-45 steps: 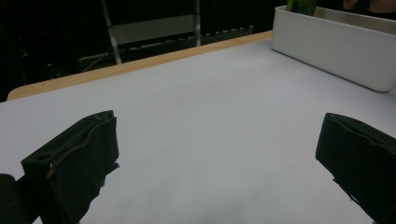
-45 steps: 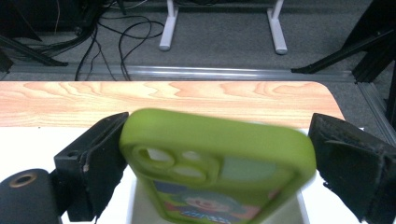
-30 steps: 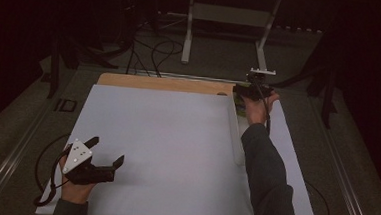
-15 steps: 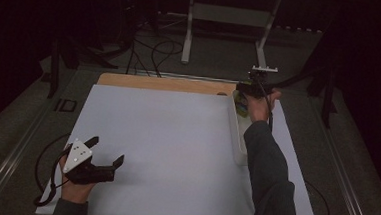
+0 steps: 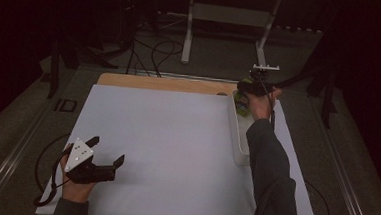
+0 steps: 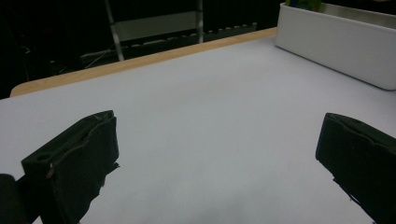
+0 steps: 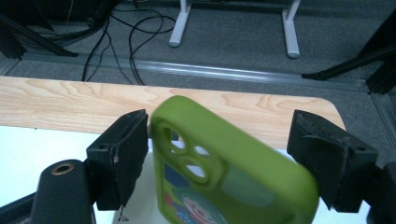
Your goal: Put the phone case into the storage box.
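Tongs first, high view: left tongs (image 5: 106, 155) sat released, nothing between the jaws, low over the white table sheet (image 5: 166, 136) near its front-left corner. Right tongs (image 5: 247, 88) reached over the far end of the long white plastic tray (image 5: 240, 145), around the green silicone phone case (image 5: 242, 104).

Left gripper view: jaws wide apart, bare sheet ahead, tray wall at far right, plenty of open room.

Right gripper view: jaws had just been closing with the case (image 7: 224, 172) between them; left jaw touched its edge, right jaw looked apart, so not gripped yet. Risk: case sat tilted, one-sided contact could tip or slip it. Wooden table edge (image 7: 70, 100) lay just beyond, little margin there.
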Action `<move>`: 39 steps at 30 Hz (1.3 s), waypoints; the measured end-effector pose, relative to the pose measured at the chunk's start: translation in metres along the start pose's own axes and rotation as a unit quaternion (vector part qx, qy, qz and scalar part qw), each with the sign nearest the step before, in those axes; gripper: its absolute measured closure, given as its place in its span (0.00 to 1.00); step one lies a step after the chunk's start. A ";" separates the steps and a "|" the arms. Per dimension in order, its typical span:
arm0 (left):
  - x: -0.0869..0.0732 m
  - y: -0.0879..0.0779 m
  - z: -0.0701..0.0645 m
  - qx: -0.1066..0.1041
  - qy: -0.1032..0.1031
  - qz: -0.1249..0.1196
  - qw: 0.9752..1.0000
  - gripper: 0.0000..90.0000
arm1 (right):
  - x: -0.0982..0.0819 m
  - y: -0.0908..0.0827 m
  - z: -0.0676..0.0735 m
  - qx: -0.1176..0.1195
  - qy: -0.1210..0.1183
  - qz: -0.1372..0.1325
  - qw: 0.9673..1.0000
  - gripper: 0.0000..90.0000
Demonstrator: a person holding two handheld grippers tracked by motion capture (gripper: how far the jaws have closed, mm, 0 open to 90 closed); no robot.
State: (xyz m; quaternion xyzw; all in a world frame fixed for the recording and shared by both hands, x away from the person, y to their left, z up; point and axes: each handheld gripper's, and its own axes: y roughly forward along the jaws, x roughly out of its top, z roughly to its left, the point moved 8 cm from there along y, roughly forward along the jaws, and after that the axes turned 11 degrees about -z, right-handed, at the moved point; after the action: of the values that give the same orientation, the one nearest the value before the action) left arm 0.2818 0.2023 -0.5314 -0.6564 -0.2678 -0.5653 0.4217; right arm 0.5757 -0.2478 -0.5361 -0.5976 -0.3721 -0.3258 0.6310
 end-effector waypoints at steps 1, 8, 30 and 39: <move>0.000 0.000 0.000 0.000 0.000 0.000 1.000 0.00 | 0.002 0.000 0.000 0.001 -0.003 -0.003 1.000 0.22; 0.000 -0.001 0.000 0.001 -0.001 0.000 1.000 0.00 | 0.010 -0.003 0.003 0.011 -0.007 -0.004 1.000 0.19; 0.000 0.000 -0.001 0.000 -0.002 0.001 1.000 0.00 | 0.019 -0.008 0.003 0.024 -0.006 -0.030 0.999 0.10; 0.000 0.000 -0.001 0.000 -0.004 0.000 1.000 0.00 | 0.017 -0.011 0.006 0.031 0.002 -0.026 0.999 0.10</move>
State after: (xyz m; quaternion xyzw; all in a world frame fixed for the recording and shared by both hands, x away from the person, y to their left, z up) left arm 0.2808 0.2012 -0.5309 -0.6584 -0.2694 -0.5632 0.4203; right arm 0.5744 -0.2416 -0.5155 -0.5672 -0.3965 -0.3314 0.6413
